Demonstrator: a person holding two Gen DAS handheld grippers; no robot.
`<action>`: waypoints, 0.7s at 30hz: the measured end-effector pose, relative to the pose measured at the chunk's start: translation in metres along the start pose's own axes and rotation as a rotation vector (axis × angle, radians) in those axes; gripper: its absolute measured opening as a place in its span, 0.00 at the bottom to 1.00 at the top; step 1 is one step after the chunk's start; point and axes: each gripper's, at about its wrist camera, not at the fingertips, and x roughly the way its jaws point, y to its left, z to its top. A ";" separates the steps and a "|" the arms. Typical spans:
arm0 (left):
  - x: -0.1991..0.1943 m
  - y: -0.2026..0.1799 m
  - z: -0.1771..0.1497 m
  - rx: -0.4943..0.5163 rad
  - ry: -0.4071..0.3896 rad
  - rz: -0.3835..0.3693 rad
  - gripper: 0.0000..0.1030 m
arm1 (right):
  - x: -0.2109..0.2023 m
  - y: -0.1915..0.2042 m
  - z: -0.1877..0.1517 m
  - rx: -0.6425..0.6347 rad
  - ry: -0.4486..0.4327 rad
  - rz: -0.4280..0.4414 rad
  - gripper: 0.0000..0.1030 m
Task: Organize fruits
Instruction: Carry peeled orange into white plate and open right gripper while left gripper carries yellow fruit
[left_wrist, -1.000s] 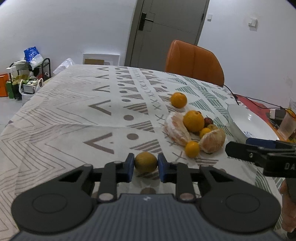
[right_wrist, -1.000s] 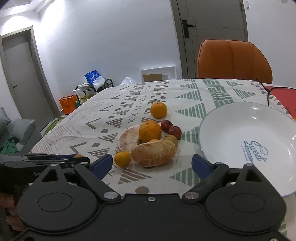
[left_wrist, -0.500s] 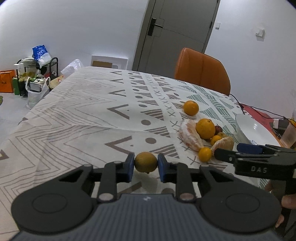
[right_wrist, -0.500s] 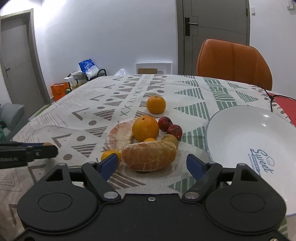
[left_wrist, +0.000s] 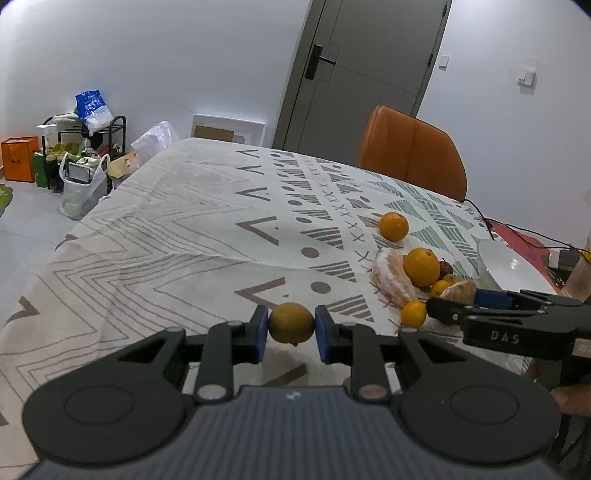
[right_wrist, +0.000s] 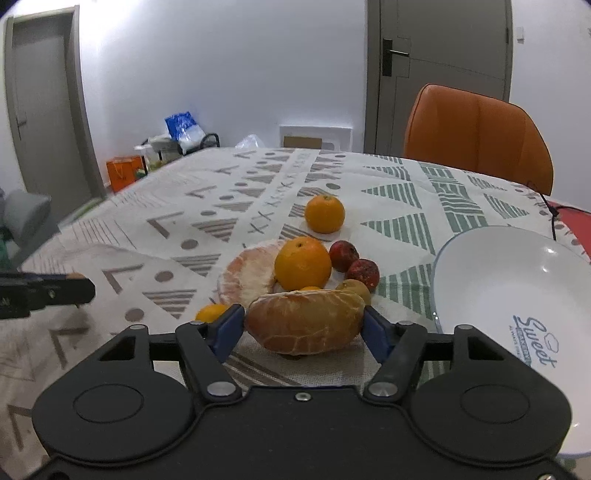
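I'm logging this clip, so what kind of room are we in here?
Probably a home dining room: a table under a patterned tablecloth, an orange chair pulled up to it, and a shoe rack by the wall.

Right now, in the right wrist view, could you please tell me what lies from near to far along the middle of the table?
Peeled pomelo half between the right gripper fingers → large orange → lone orange → orange chair.
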 end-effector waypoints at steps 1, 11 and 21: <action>0.000 -0.001 0.000 0.001 -0.001 -0.001 0.25 | -0.003 -0.001 0.000 0.002 -0.006 -0.002 0.63; -0.002 -0.019 0.005 0.029 -0.017 -0.033 0.25 | -0.034 -0.011 0.006 0.030 -0.073 0.002 0.63; 0.004 -0.050 0.014 0.078 -0.019 -0.083 0.25 | -0.055 -0.040 0.000 0.089 -0.111 -0.063 0.63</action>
